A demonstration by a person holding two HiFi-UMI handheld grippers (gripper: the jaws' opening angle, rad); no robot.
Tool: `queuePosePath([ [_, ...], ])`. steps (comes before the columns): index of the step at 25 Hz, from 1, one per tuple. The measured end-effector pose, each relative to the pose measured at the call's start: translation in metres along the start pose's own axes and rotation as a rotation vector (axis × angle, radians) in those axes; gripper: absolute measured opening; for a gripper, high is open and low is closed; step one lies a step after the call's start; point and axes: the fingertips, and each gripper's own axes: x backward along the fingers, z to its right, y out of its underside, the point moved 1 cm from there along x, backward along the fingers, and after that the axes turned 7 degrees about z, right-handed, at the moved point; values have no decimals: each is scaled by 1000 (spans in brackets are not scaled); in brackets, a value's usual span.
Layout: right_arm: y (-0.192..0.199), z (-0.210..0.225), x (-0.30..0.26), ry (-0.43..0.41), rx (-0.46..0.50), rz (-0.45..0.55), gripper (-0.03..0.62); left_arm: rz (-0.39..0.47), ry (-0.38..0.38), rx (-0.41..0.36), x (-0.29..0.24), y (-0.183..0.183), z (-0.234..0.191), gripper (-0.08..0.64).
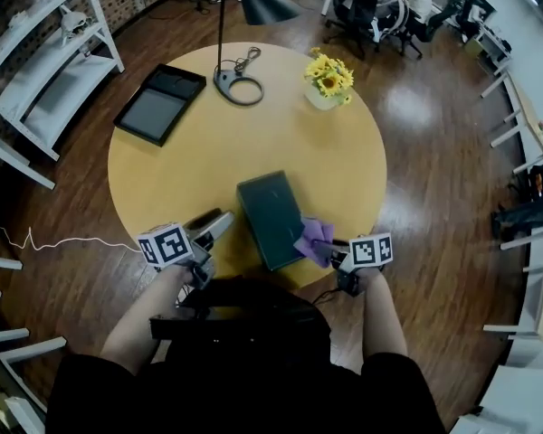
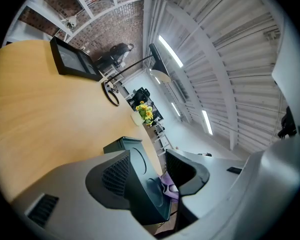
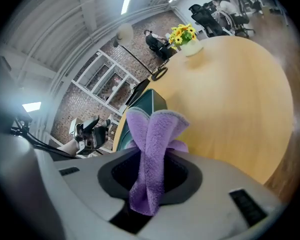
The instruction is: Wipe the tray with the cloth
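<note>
Two grippers flank the work.

Head view: the tray [image 1: 270, 217] lies just right of your left gripper [image 1: 219, 224]. Your right gripper [image 1: 333, 248] sits off its near right corner, and the cloth [image 1: 313, 239] overlaps that corner, apparently placed to start the wipe. Far ahead of both jaws stand a lamp base [image 1: 238, 87], flowers [image 1: 329, 80] and a dark frame [image 1: 160, 103], none of them in the cloth's way.

Left gripper view: the jaws stand wide and straddle the tray's edge. A gap shows beside the right pad, so you seem to be steadying the tray, not clamping it.

Right gripper view: the jaws are narrow and pinch the folded cloth, which juts ahead towards the tray.
</note>
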Motion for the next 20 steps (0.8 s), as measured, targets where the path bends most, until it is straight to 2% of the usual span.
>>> queuePosePath([
  [7, -6, -7, 2, -14, 83, -10, 97, 71, -12, 11, -3, -13, 12, 213],
  [12, -36, -18, 14, -19, 120, 151, 97, 141, -30, -16, 7, -31, 22, 198],
  [15, -59, -14, 27, 54, 172, 215, 97, 150, -13, -43, 10, -41, 22, 198],
  [20, -91, 7, 48, 267, 327, 198, 97, 142, 1, -126, 16, -57, 25, 198],
])
